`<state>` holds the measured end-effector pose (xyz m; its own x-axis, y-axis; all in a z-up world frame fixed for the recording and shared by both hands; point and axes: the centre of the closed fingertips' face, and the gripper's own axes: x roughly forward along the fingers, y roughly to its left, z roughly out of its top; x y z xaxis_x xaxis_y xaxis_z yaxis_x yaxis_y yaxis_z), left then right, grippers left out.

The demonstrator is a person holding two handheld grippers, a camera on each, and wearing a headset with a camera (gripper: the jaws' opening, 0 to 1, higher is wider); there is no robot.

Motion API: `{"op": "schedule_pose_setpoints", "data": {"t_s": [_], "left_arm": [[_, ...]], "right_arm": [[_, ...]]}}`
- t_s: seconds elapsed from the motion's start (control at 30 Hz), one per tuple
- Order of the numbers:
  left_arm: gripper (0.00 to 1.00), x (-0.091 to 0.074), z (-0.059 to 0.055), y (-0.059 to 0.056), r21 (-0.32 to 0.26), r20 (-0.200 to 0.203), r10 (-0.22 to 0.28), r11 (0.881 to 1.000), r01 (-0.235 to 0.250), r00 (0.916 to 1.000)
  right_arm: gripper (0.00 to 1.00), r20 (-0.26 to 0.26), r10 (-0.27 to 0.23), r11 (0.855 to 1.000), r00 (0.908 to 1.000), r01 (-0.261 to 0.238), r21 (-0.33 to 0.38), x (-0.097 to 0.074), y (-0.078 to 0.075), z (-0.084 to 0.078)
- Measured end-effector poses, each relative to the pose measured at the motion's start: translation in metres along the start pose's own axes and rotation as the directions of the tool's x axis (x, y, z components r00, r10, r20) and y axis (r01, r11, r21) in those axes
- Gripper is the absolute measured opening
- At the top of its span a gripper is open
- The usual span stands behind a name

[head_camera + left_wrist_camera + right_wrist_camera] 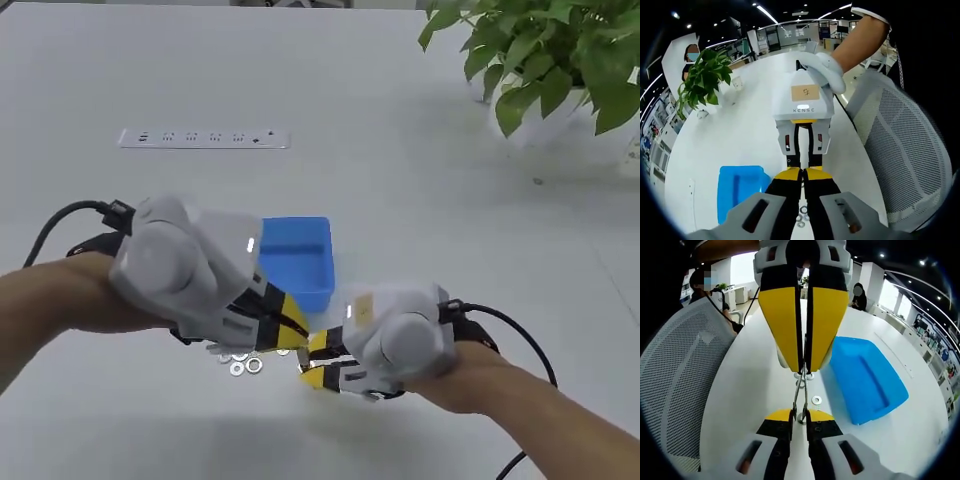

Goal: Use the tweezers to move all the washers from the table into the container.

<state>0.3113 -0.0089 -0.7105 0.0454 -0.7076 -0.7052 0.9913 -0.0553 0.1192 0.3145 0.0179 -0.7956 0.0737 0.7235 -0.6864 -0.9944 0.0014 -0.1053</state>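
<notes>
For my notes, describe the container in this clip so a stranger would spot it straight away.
On the white table, look nearer than the white power strip and left of the potted plant. The container is a shallow, open rectangular tray. It is the one bright blue thing there, and the small silver washers lie just in front of it.

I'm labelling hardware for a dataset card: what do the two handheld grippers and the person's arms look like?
Both the left gripper and right gripper have rounded pale grey housings and black-and-yellow jaws. Black cables run back from both. The right gripper carries a tan sticker. The forearms are bare, without sleeves.
</notes>
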Motion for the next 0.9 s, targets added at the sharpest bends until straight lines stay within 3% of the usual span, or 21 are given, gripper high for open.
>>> {"op": "schedule_pose_setpoints", "data": {"t_s": [0.9], "left_arm": [[0.05,0.0017,0.0011,0.0018,-0.019,0.008,-0.007,1.0,0.008,0.9999]], "right_arm": [[0.09,-0.006,-0.007,0.999,1.0,0.007,0.04,-0.0013,-0.0007,-0.0023]]}}
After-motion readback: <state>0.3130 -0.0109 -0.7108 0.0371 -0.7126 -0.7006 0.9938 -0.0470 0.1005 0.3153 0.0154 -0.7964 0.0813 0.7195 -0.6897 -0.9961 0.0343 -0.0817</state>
